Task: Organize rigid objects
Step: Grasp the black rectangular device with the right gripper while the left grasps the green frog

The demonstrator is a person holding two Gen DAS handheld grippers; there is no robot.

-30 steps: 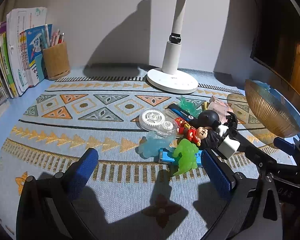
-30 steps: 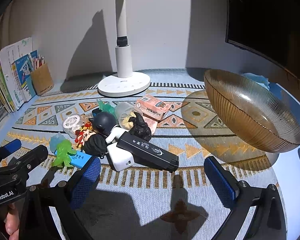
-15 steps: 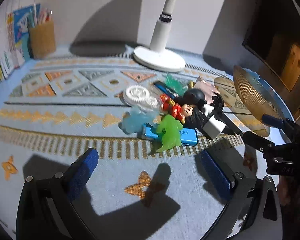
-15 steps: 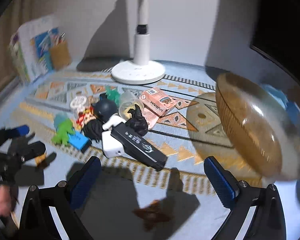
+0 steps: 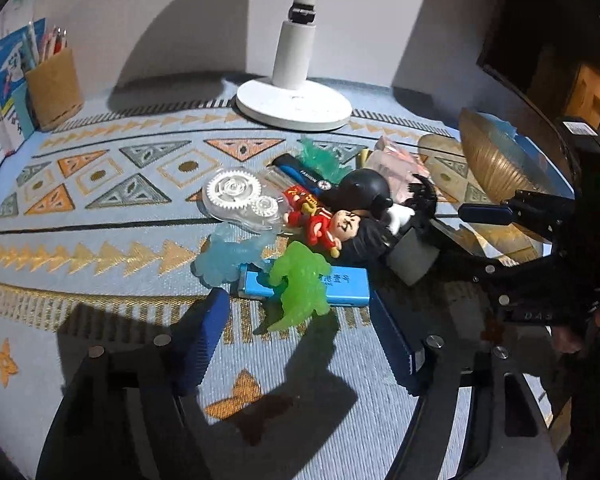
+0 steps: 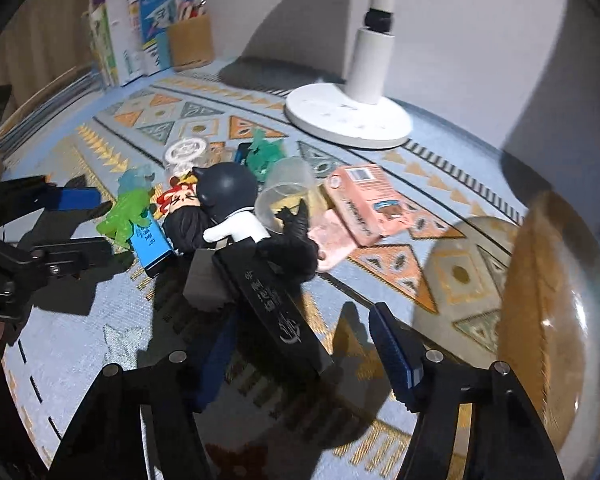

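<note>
Toys sit heaped mid-frame on the patterned mat: one green dinosaur lying on one blue case, one pale blue figure, one red-robed figurine, one clear gear dispenser. My left gripper is spread wide, holding nothing, its pads flanking the dinosaur's tail end. My right gripper is likewise released — one black box runs between its pads. One amber glass bowl stands at right; one white lamp base sits up top.
</note>
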